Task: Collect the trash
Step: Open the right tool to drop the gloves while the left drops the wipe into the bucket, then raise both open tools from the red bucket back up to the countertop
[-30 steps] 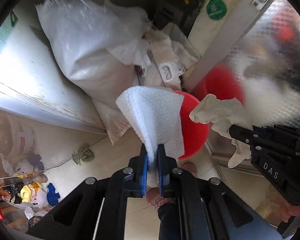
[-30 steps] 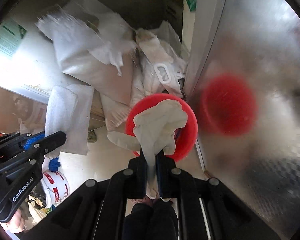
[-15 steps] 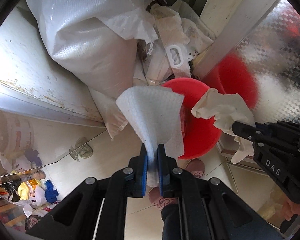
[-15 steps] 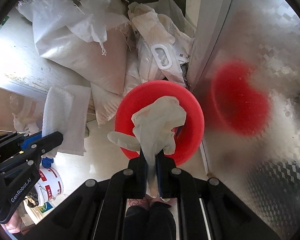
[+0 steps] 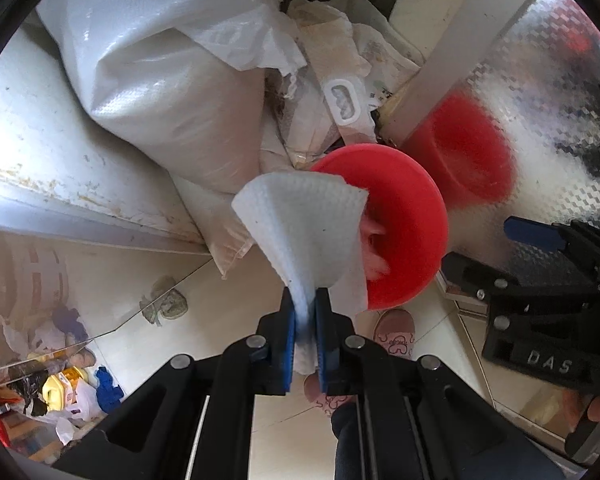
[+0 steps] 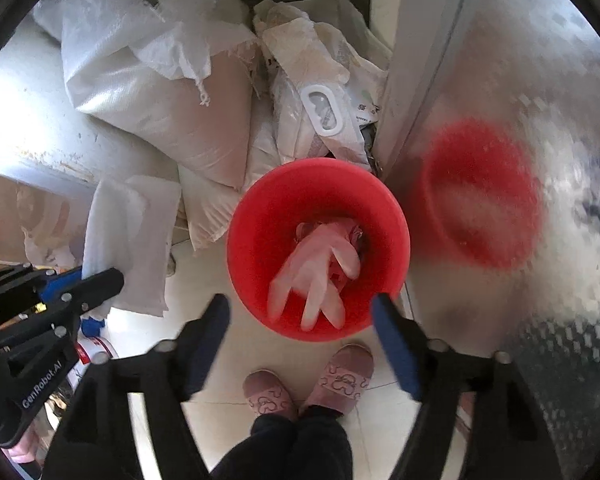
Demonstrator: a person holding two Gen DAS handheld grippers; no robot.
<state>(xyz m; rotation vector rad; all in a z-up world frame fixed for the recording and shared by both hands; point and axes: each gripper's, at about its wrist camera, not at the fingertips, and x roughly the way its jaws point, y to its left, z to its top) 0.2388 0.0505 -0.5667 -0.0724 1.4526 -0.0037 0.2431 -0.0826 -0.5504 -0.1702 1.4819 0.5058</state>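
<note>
Left wrist view: the left gripper (image 5: 305, 334) points down with its blue pads pressed together on the lower end of a white paper towel (image 5: 304, 236); the towel fans upward and hides part of the near rim of the red bin (image 5: 412, 204). The bin stands on the tiled floor (image 5: 160, 280) beside a metal panel (image 5: 540, 80) that mirrors it. White woven sacks (image 5: 172, 88) lie behind the bin. The right gripper (image 5: 540, 264) is at the right edge, its fingers apart. Right wrist view: the right gripper (image 6: 300, 320) is above the bin (image 6: 260, 200), its jaws opening with nothing between them. A pale glove (image 6: 320, 272) lies inside the bin, clear of both fingers. The left gripper (image 6: 88, 284) is at the left, pinching the towel (image 6: 128, 240). The person's pink slippers (image 6: 312, 384) stand on the floor below the bin.
</note>
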